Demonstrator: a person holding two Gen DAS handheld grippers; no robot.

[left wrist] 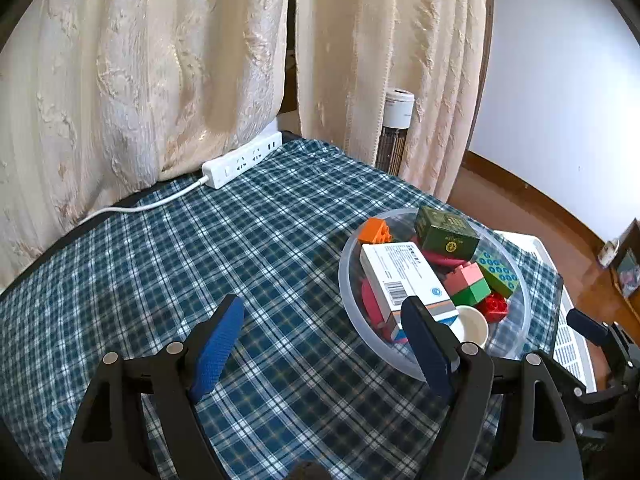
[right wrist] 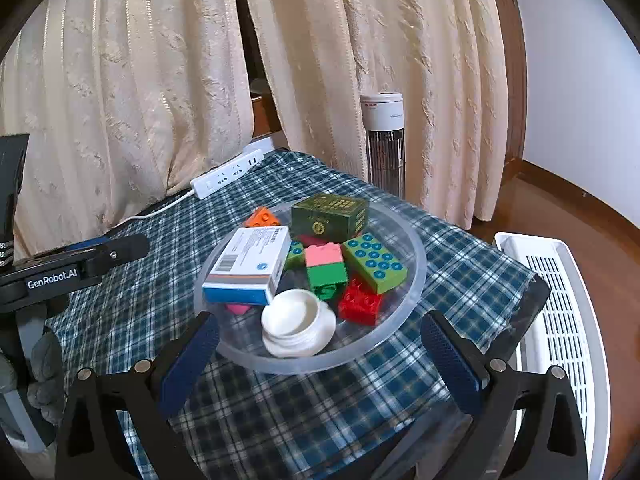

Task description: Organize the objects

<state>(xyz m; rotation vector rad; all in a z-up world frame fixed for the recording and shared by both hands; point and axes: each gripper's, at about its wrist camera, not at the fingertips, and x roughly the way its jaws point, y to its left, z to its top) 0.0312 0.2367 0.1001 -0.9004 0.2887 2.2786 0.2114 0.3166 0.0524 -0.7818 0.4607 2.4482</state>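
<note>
A clear plastic bowl (right wrist: 416, 264) (left wrist: 520, 320) stands on the checked tablecloth near the table's right edge. In it lie a white medicine box (right wrist: 250, 266) (left wrist: 404, 276), a dark green box (right wrist: 330, 216) (left wrist: 446, 232), a small white jar (right wrist: 298, 322) (left wrist: 472, 324), and orange (right wrist: 262, 217), red (right wrist: 360, 302), pink-and-green (right wrist: 325, 266) and light green (right wrist: 374, 263) toy bricks. My right gripper (right wrist: 320, 330) stands open in front of the bowl's near rim, nothing between its fingers. My left gripper (left wrist: 324, 312) is open over bare cloth to the left of the bowl, also empty.
A white power strip (left wrist: 240, 162) with its cable lies at the table's far edge against cream curtains. A white slatted basket (right wrist: 560, 320) sits beside the table on the right. A white tower heater (right wrist: 384, 140) stands behind. A gloved hand (right wrist: 44, 376) holds the left gripper.
</note>
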